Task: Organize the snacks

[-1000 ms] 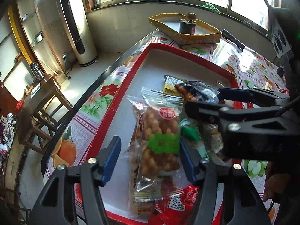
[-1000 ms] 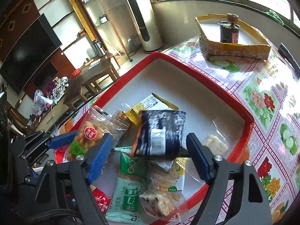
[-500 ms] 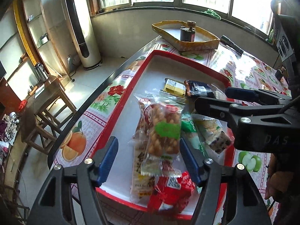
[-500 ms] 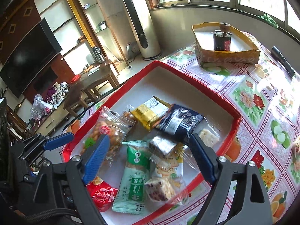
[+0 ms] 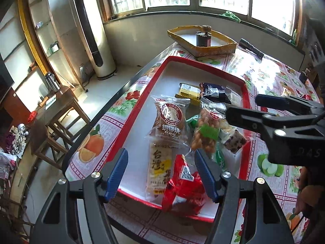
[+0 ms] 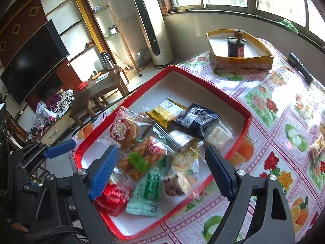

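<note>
A red tray (image 5: pixel 154 77) with a white floor holds a heap of snack packets. A dorayaki packet (image 5: pixel 171 120), a twisted-dough packet (image 5: pixel 205 134), a pale rice-cracker packet (image 5: pixel 159 166) and a red packet (image 5: pixel 182 187) lie nearest. Farther back are a yellow packet (image 5: pixel 187 90) and a dark packet (image 5: pixel 215 93). My left gripper (image 5: pixel 161 154) hovers open above the tray's near end and holds nothing. My right gripper (image 6: pixel 161 152) is also open and empty over the twisted-dough packet (image 6: pixel 142 158), a green packet (image 6: pixel 149 191) and a berry bar (image 6: pixel 176 183).
A yellow cardboard box (image 5: pixel 215 48) with a dark jar (image 5: pixel 203 38) stands beyond the tray, and a black flashlight (image 5: pixel 250 47) lies to its right. A few loose snacks (image 5: pixel 287 91) rest on the floral tablecloth at far right. The table's edge runs close along the tray's left side.
The twisted-dough packet and the dark packet, earlier up between the jaws, now lie in the tray. Both grippers have drawn back and upward, so more of the tray shows.
</note>
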A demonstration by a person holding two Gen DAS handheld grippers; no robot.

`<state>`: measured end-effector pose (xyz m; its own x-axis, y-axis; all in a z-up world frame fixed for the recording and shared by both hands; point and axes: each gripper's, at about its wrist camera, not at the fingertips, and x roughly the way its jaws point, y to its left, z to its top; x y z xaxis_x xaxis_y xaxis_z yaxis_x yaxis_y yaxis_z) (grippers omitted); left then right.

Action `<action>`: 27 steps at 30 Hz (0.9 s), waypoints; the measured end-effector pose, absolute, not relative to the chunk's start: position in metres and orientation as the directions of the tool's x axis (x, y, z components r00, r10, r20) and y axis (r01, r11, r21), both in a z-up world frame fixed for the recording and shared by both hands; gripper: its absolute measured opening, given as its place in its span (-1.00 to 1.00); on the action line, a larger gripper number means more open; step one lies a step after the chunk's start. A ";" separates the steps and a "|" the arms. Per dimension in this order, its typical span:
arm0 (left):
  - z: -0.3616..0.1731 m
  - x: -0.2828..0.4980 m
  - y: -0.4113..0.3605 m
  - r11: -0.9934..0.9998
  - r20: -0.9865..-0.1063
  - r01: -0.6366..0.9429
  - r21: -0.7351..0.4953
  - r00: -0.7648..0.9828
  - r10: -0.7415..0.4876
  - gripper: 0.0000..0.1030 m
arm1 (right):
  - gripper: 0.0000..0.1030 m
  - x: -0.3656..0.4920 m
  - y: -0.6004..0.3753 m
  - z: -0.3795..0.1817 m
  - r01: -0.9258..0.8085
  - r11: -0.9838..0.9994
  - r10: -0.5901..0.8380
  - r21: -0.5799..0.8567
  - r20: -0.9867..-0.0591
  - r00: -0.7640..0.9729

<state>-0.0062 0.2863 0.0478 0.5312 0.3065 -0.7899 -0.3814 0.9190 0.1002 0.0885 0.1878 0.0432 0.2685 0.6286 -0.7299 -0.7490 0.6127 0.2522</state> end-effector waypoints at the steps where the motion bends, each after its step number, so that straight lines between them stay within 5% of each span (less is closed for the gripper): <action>1: 0.048 -0.008 0.283 0.919 -0.793 -0.382 0.093 0.530 0.300 0.32 | 0.70 0.085 0.181 0.044 -0.748 0.616 0.627 0.247 -0.728 0.276; 16: 0.043 -0.019 0.211 0.973 -0.812 -0.227 0.035 0.561 0.160 0.40 | 0.73 0.031 0.070 0.045 -0.631 0.775 0.454 0.042 -0.731 0.509; 27: 0.035 -0.047 0.200 0.973 -0.820 -0.225 0.053 0.546 0.171 0.40 | 0.74 -0.006 0.067 0.025 -0.683 0.731 0.456 0.000 -0.744 0.488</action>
